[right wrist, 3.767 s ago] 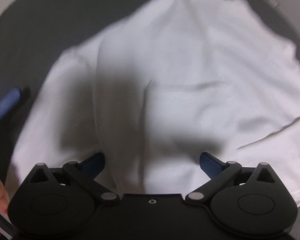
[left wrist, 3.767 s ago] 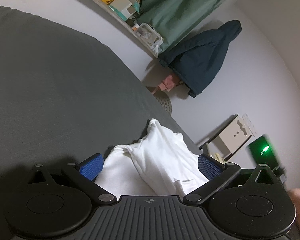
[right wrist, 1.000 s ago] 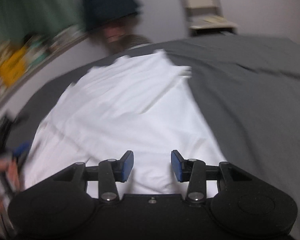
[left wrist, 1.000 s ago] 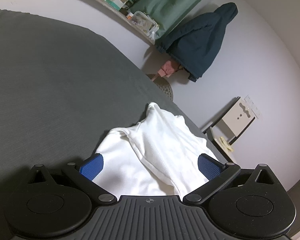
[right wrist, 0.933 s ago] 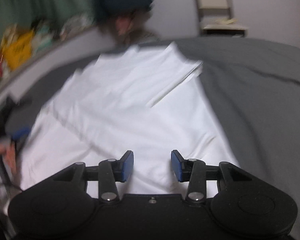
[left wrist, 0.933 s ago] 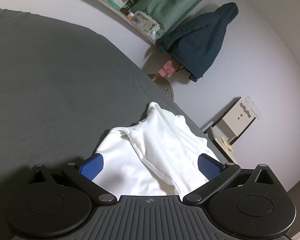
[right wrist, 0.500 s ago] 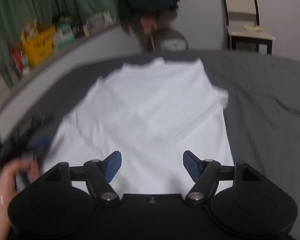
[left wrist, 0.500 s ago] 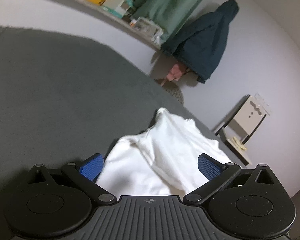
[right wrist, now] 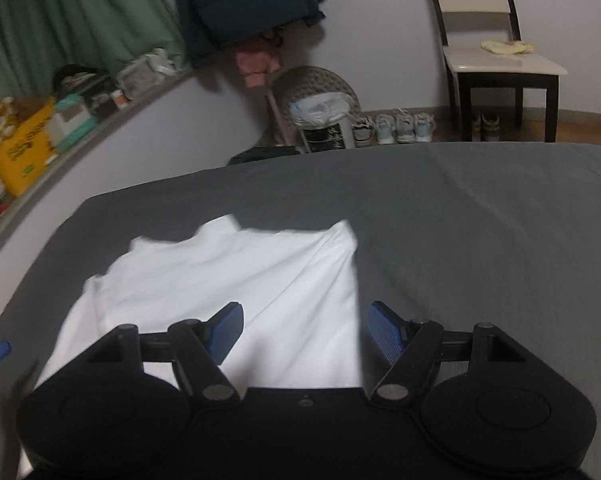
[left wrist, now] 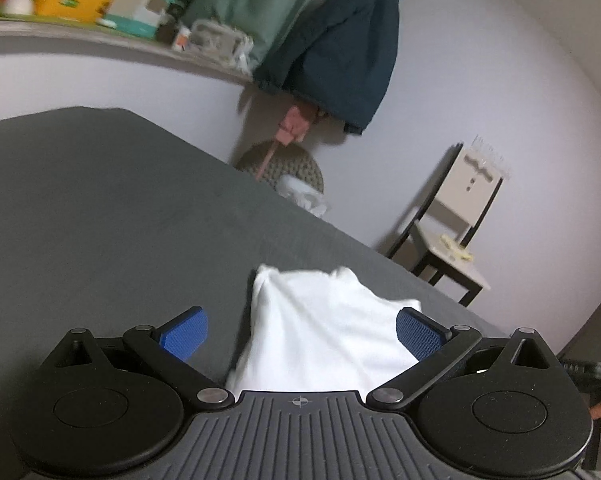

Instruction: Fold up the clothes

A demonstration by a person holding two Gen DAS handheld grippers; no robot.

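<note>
While spread wide and empty, both jaws above white shirt on bed.

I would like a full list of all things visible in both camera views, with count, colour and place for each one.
white garment: one, white, lying on the grey bed, partly folded
bed cover: one, dark grey, under the garment
chair: one, cream seat and back with dark legs, by the far wall
yellow item: one, on the chair seat
jacket: one, dark blue, hanging on the wall
curtain: green, behind the ledge
yellow box: one, on the ledge among blurred clutter
bin: one, woven, with white liner
shoes: several, pale, on the floor
left gripper: black, blue fingers, open
right gripper: black, blue fingers, open
</note>
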